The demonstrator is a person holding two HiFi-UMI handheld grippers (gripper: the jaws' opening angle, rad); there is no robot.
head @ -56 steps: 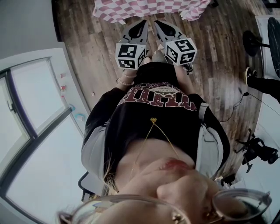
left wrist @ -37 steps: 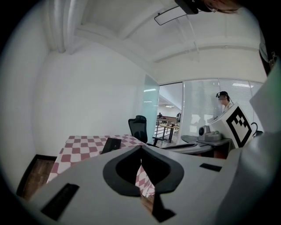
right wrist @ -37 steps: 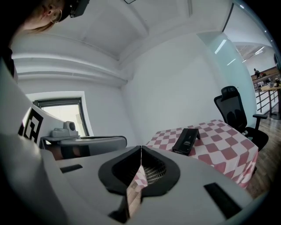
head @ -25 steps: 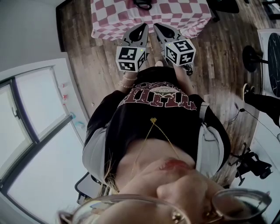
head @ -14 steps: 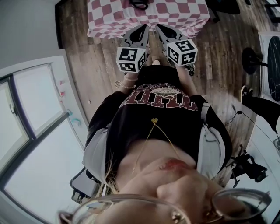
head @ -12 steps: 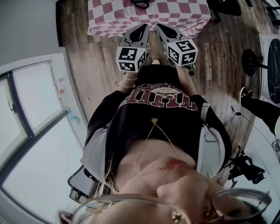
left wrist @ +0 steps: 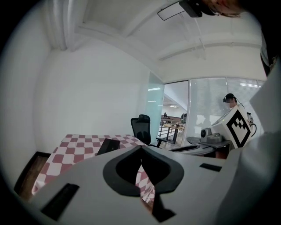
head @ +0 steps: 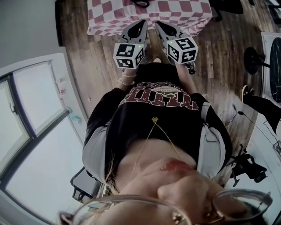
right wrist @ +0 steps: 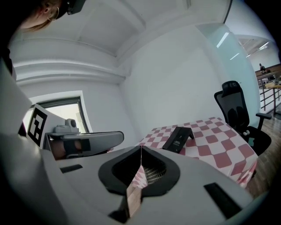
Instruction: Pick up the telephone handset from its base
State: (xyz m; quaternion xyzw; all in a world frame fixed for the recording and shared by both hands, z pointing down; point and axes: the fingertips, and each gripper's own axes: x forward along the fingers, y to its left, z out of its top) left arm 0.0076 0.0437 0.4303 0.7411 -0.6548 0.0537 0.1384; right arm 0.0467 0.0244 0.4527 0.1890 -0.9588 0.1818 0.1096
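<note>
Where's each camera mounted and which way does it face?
Head view: on head, facing steeply down; torso, left tongs, right tongs, checkered table.
Left gripper view: on left tongs, along shut jaws toward telephone; right tongs alongside.
Right gripper view: on right tongs, along shut jaws toward telephone; left tongs alongside.
Shared: gripper views both see telephone and checkered table.
</note>
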